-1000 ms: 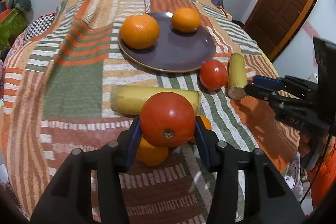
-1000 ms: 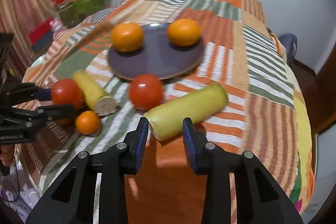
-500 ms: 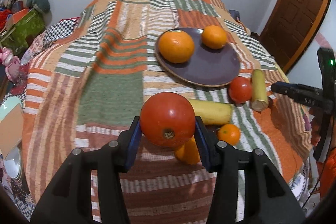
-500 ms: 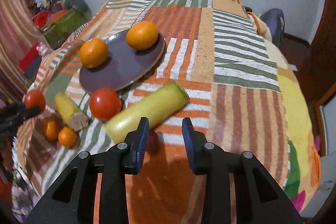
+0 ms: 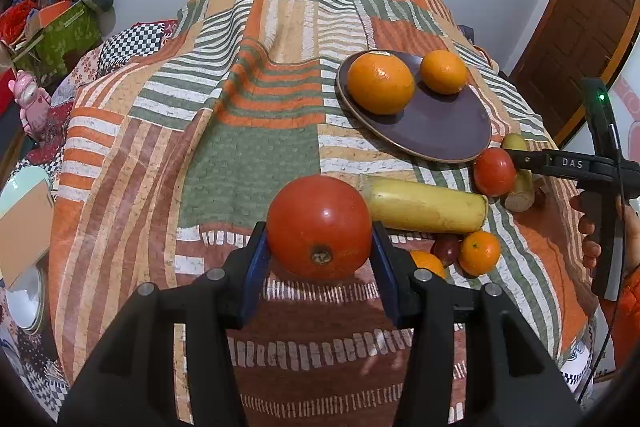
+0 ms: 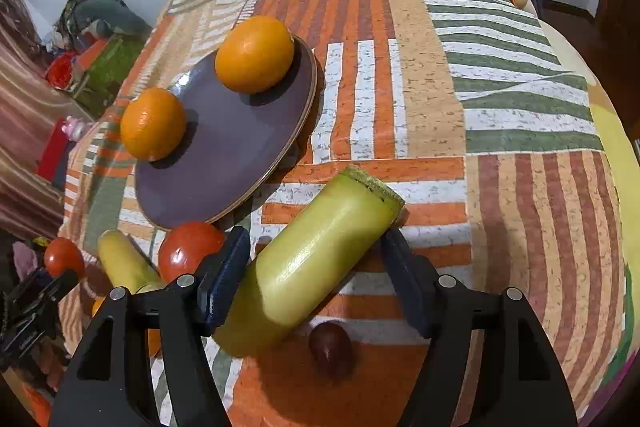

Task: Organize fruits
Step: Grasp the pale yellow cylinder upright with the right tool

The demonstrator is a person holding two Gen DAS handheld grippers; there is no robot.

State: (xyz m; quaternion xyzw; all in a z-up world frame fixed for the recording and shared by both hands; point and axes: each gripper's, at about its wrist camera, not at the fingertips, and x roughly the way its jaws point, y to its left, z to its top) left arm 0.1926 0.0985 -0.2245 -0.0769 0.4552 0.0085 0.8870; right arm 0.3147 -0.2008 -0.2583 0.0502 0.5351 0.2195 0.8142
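Fingers (image 5: 260, 263) of the left gripper (image 5: 318, 267) clamp a red tomato (image 5: 319, 227), blue pads pressed on both its sides, the fruit held clear above the patchwork quilt (image 5: 248, 163). Landmark: the purple plate (image 5: 436, 123). From the left wrist camera, two oranges (image 5: 380, 83) sit on the plate. A second tomato (image 5: 495, 171) lies just off its near rim, a yellow cylindrical fruit (image 5: 426, 207) a little nearer to the camera than that. Two small mandarins (image 5: 479, 253) and a dark grape-like fruit lie nearer still. Plate is well off to the right of the held tomato. To do this well: carry it low over the rim, set it on bare plate beside the oranges, not against them, loosen only once it rests.

Right wrist camera: right gripper (image 6: 316, 279), fingers (image 6: 224, 279) opening, spread around a second yellow-green cylinder (image 6: 316, 255). Left pad looks close to or against it, right pad stands apart; no grip yet, I judge. Cylinder lies slantwise just off the plate's near rim, cut end up-right. A dark grape (image 6: 331, 347) lies beneath, further from the plate. Advice: straddle the cylinder across its width near mid-length, close squarely so it cannot swivel. Mind the tomato (image 6: 188, 251) just beside the left finger.
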